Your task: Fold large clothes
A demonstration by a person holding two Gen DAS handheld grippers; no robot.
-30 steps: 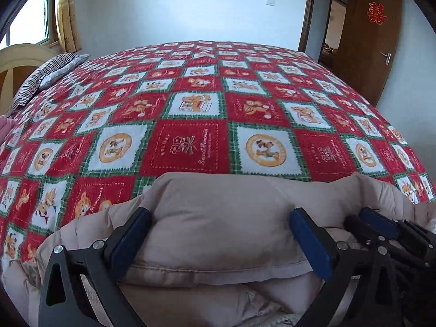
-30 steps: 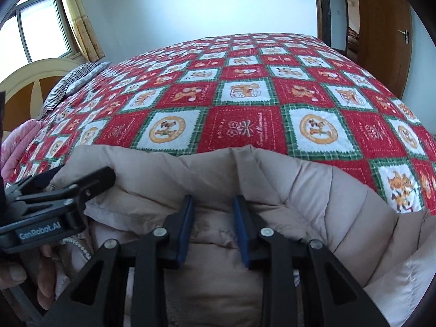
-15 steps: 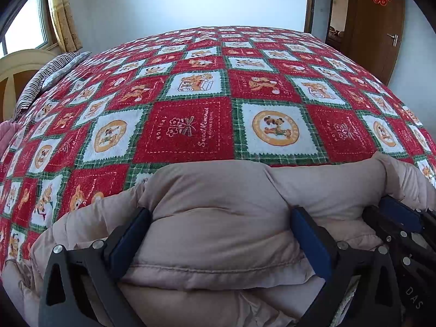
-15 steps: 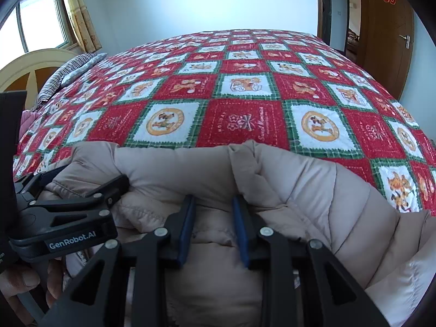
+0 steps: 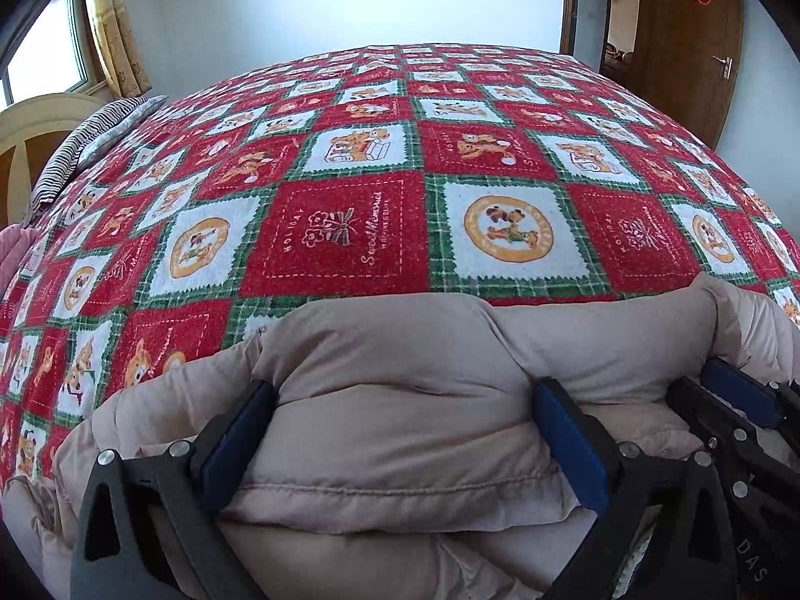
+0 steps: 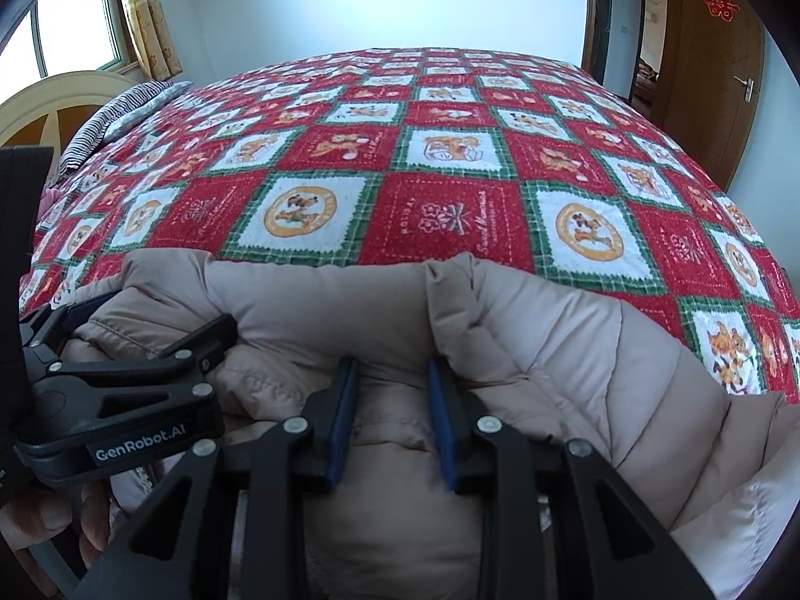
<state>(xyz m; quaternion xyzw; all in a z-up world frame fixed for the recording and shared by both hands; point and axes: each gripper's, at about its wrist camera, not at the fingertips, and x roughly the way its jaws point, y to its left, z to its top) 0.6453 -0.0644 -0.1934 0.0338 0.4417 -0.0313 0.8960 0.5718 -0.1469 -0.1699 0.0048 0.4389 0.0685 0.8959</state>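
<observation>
A puffy beige jacket lies bunched at the near edge of the bed, on a red, white and green patchwork bedspread. My left gripper stands wide, its blue pads pressing into a thick fold of the jacket that bulges between them. My right gripper is shut narrowly on a thinner fold of the jacket. The two grippers sit close side by side. The right gripper shows at the left wrist view's right edge, and the left gripper at the right wrist view's left edge.
The bedspread stretches far ahead. A striped pillow and a curved wooden headboard stand at the left, with a window behind. A brown door is at the right. A hand holds the left gripper.
Both views have tipped slightly, so the jacket's far edge sits a little higher in frame. The left gripper reaches further into the right wrist view. Both grips are unchanged.
</observation>
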